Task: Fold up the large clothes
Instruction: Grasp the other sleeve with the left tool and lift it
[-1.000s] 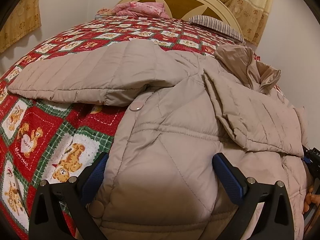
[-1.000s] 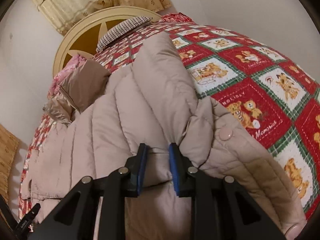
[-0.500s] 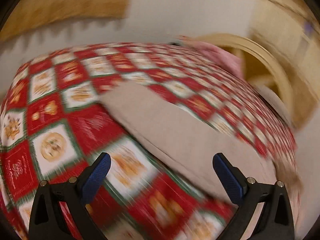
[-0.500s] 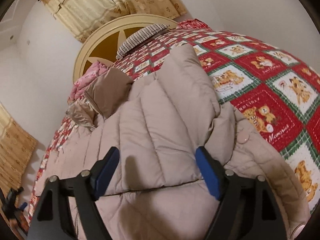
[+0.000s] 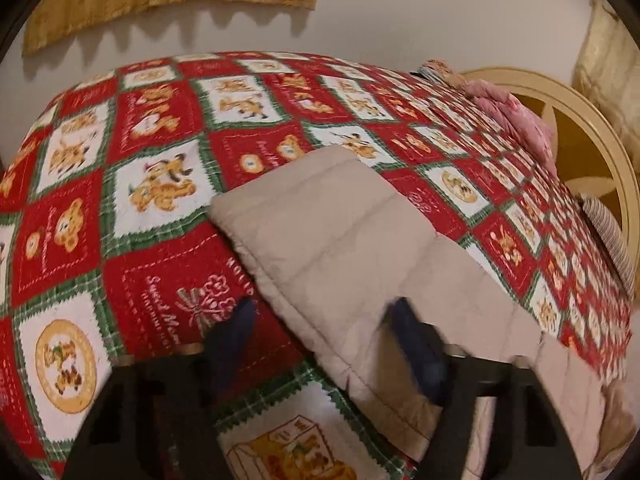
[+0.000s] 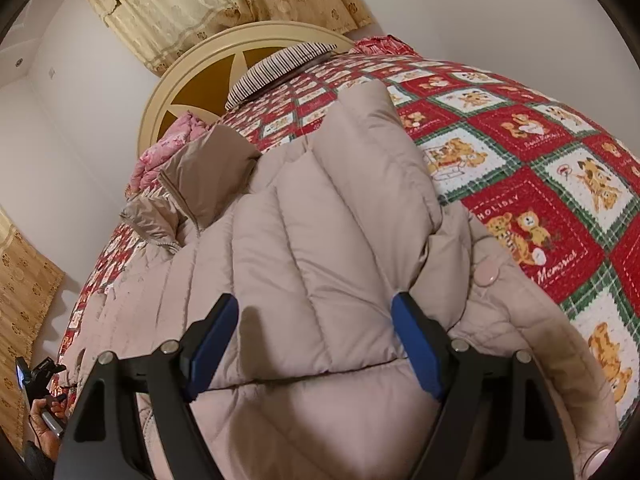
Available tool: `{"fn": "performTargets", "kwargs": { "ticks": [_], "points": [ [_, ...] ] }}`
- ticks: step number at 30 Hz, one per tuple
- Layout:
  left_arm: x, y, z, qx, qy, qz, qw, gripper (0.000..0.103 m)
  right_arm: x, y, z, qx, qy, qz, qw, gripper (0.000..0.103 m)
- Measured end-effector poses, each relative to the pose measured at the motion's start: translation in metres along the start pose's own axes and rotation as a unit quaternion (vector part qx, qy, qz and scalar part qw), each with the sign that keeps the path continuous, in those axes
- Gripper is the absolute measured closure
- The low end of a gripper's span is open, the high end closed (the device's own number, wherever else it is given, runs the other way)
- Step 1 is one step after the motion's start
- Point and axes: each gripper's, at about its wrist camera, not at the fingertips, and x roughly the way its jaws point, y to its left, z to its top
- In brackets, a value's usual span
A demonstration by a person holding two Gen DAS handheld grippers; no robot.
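1 jacket (image 6: 320,240), 2 grippers (image 6: 316,344)

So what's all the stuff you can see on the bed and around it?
Puffy quilted jacket: one, beige, spread on the bed, one sleeve stretched out.
Teddy-bear patchwork quilt: one, red, white, green, covering the bed.
Round wooden headboard: one, cream and tan, at the bed's head.
Striped pillow: one, against the headboard.
Pink bedding: one bundle, near the headboard.
Curtains: yellow, on the walls.
Left gripper: jaws closing around the sleeve.
Right gripper: open over the jacket.
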Motion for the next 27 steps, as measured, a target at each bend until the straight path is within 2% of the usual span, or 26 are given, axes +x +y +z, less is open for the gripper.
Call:
{"fn": "performTargets", "kwargs": {
  "ticks": [1, 2, 3, 5, 9, 10, 13, 15, 18, 19, 20, 21, 22, 23, 26, 27],
  "points": [
    [0.0, 0.0, 0.001, 0.006, -0.001, -0.005, 1.0, 0.059, 0.0, 0.0, 0.0, 0.0, 0.0, 0.001, 1.0, 0.022],
    [0.001, 0.001, 0.002, 0.009, 0.001, -0.018, 0.9998, 0.082, 0.0, 0.0, 0.0, 0.0, 0.0, 0.001, 1.0, 0.022],
    [0.004, 0.003, 0.005, 0.006, 0.013, -0.053, 0.9985, 0.096, 0.0, 0.0, 0.0, 0.0, 0.0, 0.0, 1.0, 0.022],
    [0.004, 0.004, 0.009, -0.009, 0.027, -0.101, 0.9945, 0.098, 0.0, 0.0, 0.0, 0.0, 0.0, 0.001, 1.0, 0.022],
    [-0.032, -0.028, 0.013, 0.046, -0.026, -0.118, 0.9916, 0.098, -0.001, -0.001, 0.0, 0.0, 0.0, 0.001, 1.0, 0.022],
    [-0.046, -0.041, 0.012, 0.065, -0.039, -0.133, 0.9881, 0.098, 0.0, -0.001, 0.001, 0.001, 0.0, 0.002, 1.0, 0.022],
    [-0.1, -0.088, -0.001, 0.131, -0.082, -0.188, 0.9699, 0.098, 0.0, -0.001, 0.001, 0.002, -0.001, 0.003, 1.0, 0.022],
    [-0.143, -0.129, -0.02, 0.189, -0.108, -0.235, 0.9473, 0.098, 0.001, -0.001, 0.001, 0.003, -0.002, 0.005, 1.0, 0.022],
    [-0.202, -0.189, -0.069, 0.283, -0.138, -0.295, 0.902, 0.098, 0.001, -0.002, 0.001, 0.005, -0.003, 0.008, 1.0, 0.022],
    [-0.216, -0.205, -0.086, 0.308, -0.14, -0.311, 0.8882, 0.098, 0.001, -0.002, 0.0, 0.006, -0.003, 0.009, 1.0, 0.022],
    [-0.233, -0.228, -0.113, 0.343, -0.137, -0.334, 0.8672, 0.098, 0.0, -0.002, 0.0, 0.007, -0.004, 0.01, 1.0, 0.022],
    [-0.242, -0.24, -0.132, 0.365, -0.131, -0.347, 0.8539, 0.098, 0.0, -0.002, 0.0, 0.008, -0.004, 0.012, 1.0, 0.022],
    [-0.252, -0.258, -0.16, 0.394, -0.122, -0.365, 0.8348, 0.098, 0.0, -0.003, 0.0, 0.009, -0.004, 0.013, 1.0, 0.022],
    [-0.257, -0.271, -0.183, 0.414, -0.114, -0.375, 0.8214, 0.098, 0.0, -0.003, 0.0, 0.01, -0.005, 0.015, 1.0, 0.022],
    [-0.257, -0.304, -0.248, 0.464, -0.085, -0.387, 0.792, 0.098, -0.001, -0.004, 0.0, 0.012, -0.006, 0.017, 1.0, 0.022],
    [-0.252, -0.31, -0.263, 0.475, -0.072, -0.387, 0.7873, 0.098, -0.001, -0.004, 0.0, 0.013, -0.006, 0.019, 1.0, 0.022]
  ]
}}
